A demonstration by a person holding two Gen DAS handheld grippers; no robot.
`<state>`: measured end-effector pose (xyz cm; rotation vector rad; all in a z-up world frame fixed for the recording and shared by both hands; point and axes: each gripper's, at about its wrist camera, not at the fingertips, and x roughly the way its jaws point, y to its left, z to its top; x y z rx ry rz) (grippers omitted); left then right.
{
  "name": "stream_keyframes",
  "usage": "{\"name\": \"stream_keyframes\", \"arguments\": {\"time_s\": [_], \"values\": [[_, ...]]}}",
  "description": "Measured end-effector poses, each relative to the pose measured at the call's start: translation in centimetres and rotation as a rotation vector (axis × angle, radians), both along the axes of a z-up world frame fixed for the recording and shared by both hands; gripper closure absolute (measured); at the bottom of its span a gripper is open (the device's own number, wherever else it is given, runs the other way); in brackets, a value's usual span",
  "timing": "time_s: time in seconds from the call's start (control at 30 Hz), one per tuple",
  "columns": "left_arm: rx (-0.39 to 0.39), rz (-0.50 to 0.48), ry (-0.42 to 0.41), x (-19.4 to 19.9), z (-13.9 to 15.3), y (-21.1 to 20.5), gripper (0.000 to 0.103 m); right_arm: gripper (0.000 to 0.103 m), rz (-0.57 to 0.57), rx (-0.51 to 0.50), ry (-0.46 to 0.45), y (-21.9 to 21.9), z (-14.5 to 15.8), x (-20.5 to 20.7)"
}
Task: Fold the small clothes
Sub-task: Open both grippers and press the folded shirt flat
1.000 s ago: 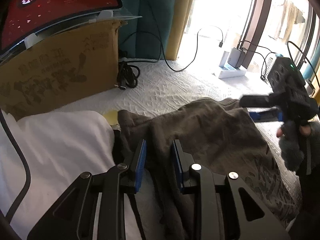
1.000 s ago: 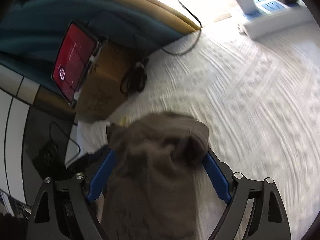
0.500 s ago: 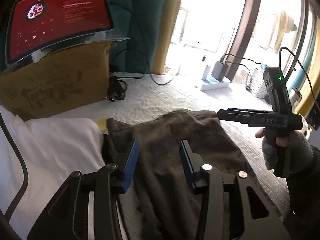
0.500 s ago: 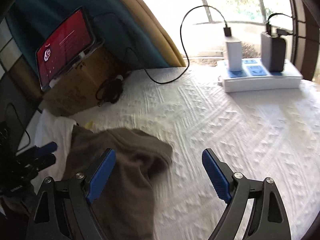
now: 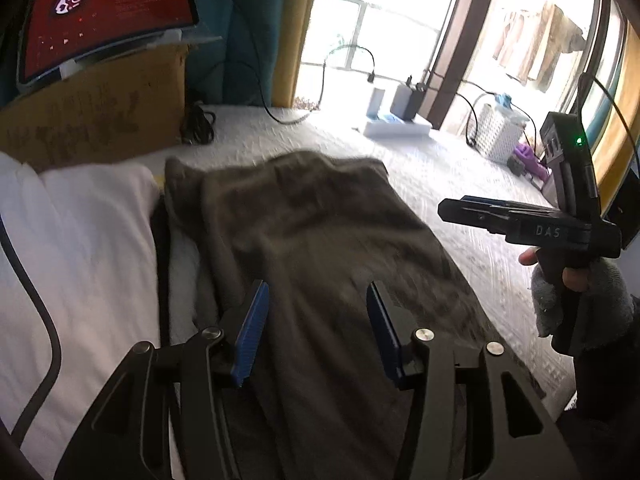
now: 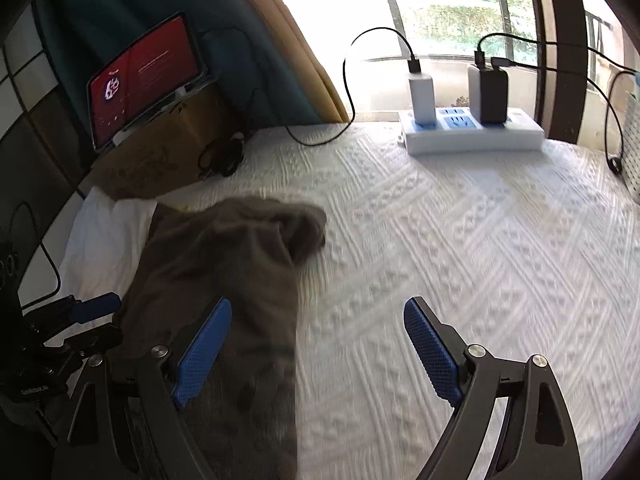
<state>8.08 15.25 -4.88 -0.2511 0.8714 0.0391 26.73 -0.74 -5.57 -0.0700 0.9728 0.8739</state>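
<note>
A grey-brown garment (image 5: 320, 248) lies stretched out on the white textured bedspread (image 6: 460, 240); it also shows at the left of the right wrist view (image 6: 224, 272). My left gripper (image 5: 316, 312) is open and empty, raised above the garment's near part. My right gripper (image 6: 318, 328) is open and empty, held above the garment's right edge and the bare bedspread. The right gripper also shows in the left wrist view (image 5: 452, 210), off the garment's right side.
A white folded cloth (image 5: 80, 240) lies left of the garment. A cardboard box (image 5: 100, 112) with a red-screened tablet (image 5: 108, 12) stands at the back left. A power strip with chargers (image 6: 472, 128) and cables sits at the back. A white basket (image 5: 500, 136) stands far right.
The left gripper opened, let go of the garment and lifted back. The right gripper pulled away from the garment's far end to the right. The garment now lies flat.
</note>
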Motion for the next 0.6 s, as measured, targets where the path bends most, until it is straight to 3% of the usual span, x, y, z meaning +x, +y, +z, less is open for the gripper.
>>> {"name": "stream_keyframes", "arguments": {"time_s": [0.27,0.43,0.6], "values": [[0.053,-0.003,0.100,-1.9,-2.4,-2.5,0.052,0.014,0.004,-0.014,0.008,-2.6,-0.8,-3.3],[0.088,0.051,0.116,-3.6,-2.7,-2.6,0.052,0.014,0.021,-0.038,-0.005,-4.0,-1.1,-5.5],[0.077,0.068,0.056,-5.0,-1.2,-3.7,0.052,0.014,0.010,-0.041,-0.017,-6.2,-1.0,-6.9]]}}
